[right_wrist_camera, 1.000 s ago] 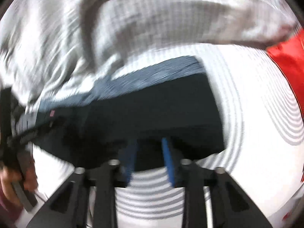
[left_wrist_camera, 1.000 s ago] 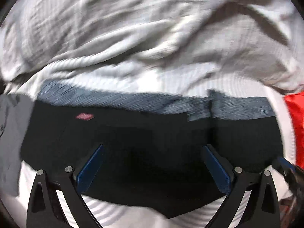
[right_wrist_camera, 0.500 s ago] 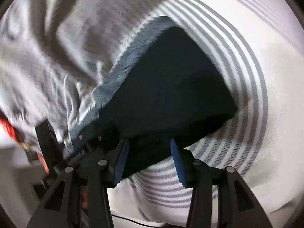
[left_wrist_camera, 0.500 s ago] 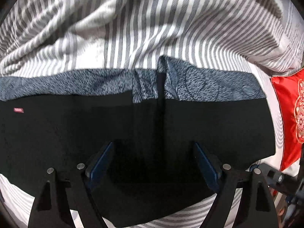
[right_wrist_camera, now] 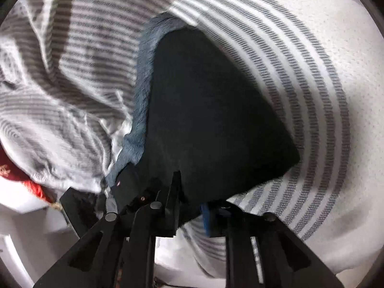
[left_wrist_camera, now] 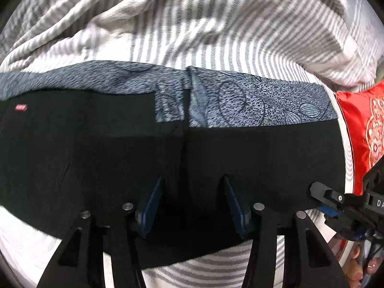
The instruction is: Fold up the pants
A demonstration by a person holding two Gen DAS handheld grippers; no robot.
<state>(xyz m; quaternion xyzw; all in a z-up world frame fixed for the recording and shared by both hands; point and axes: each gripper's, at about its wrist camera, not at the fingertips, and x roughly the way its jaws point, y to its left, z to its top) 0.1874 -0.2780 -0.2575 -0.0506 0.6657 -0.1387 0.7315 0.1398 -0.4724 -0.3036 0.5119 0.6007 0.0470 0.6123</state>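
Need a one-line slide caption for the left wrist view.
Open left gripper poised over black pants spread on striped bedding.

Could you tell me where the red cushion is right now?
In the left wrist view the red cushion lies at the far right edge, just past the black pants, below the rumpled striped blanket and above the right gripper.

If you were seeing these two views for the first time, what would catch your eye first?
The black pants dominate, spread flat across the striped bedding, with a grey-blue patterned waistband along their far edge. At the right edge of the left view lies a bright red embroidered cushion. The open left tool hovers at the near hem, and the right tool straddles the corner of the pants in its own view.
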